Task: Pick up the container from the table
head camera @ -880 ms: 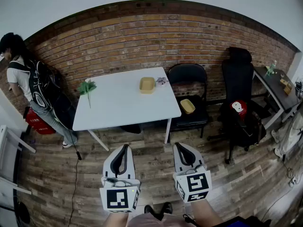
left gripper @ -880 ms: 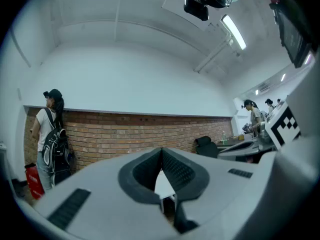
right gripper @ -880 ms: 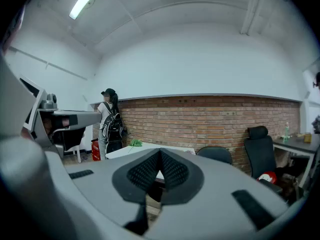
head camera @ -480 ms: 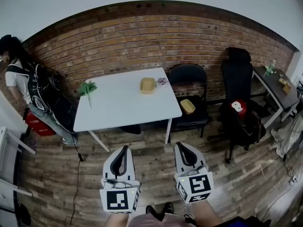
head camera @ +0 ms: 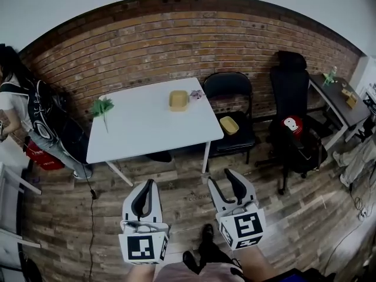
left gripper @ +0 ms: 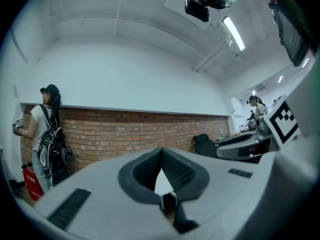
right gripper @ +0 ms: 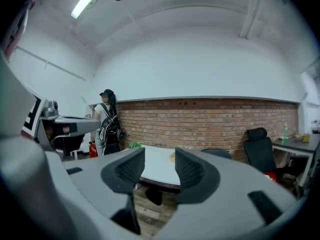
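yellow container (head camera: 178,100) sits on the far right part of the white table (head camera: 147,128), just beside a small purplish item (head camera: 196,94). both grippers over the wood floor (head camera: 183,194), near side, well apart from the table. left gripper (head camera: 145,187) jaws together, nothing between. right gripper (head camera: 223,182) jaws wide, empty.

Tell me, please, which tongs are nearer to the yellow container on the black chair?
Right. The right tongs hover over the floor almost straight before the yellow container; the left tongs are off to its left, facing the white table.
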A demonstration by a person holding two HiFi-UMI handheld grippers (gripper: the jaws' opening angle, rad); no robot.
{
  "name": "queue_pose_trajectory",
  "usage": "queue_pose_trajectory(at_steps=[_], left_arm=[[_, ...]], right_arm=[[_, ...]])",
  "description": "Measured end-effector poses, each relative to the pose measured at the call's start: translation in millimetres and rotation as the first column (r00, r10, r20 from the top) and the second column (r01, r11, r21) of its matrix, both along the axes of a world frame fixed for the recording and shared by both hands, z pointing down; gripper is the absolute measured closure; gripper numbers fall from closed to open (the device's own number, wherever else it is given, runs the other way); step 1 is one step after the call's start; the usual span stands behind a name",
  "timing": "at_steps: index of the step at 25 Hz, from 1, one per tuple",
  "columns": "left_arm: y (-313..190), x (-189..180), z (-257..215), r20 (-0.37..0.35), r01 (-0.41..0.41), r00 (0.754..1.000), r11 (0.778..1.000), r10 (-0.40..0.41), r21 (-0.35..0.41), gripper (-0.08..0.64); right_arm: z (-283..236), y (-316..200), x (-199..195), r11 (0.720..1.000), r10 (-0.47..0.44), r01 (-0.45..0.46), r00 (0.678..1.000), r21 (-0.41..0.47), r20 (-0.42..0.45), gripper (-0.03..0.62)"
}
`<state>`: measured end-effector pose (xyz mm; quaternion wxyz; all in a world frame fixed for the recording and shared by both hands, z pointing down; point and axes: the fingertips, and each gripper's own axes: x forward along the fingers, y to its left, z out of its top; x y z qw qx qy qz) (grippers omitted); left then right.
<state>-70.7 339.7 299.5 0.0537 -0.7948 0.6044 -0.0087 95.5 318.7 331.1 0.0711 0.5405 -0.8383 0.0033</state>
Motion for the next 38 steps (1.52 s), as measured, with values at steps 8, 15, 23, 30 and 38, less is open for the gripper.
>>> queue_pose_trajectory(at_steps=[8, 15, 23, 30, 38], left_arm=[[-63, 1, 25, 0.043, 0.027, 0.999, 0.998, -0.025, -0.049, 0.551], [-145, 6, 34, 0.069, 0.073, 0.995, 0.994, -0.067, -0.081, 0.551], [-211, 21, 12, 0.102, 0.110, 0.989, 0.994, -0.107, -0.027, 0.551], [-240, 11, -5, 0.093, 0.154, 0.984, 0.988, -0.154, 0.002, 0.551], [-289, -14, 11, 0.081, 0.161, 0.984, 0.987, -0.159, -0.018, 0.551]], right_arm=[[22, -75, 11, 1.000, -0.001, 0.002, 1.000, -0.020, 0.015, 0.400], [33, -164, 18, 0.999, -0.039, 0.040, 0.999, -0.034, 0.014, 0.407], [27, -239, 22, 0.996, -0.087, 0.087, 0.996, -0.024, 0.017, 0.417], [10, -278, 17, 0.994, -0.111, 0.111, 0.994, 0.004, 0.025, 0.416], [22, -329, 3, 0.996, -0.086, 0.086, 0.996, -0.014, 0.016, 0.416]])
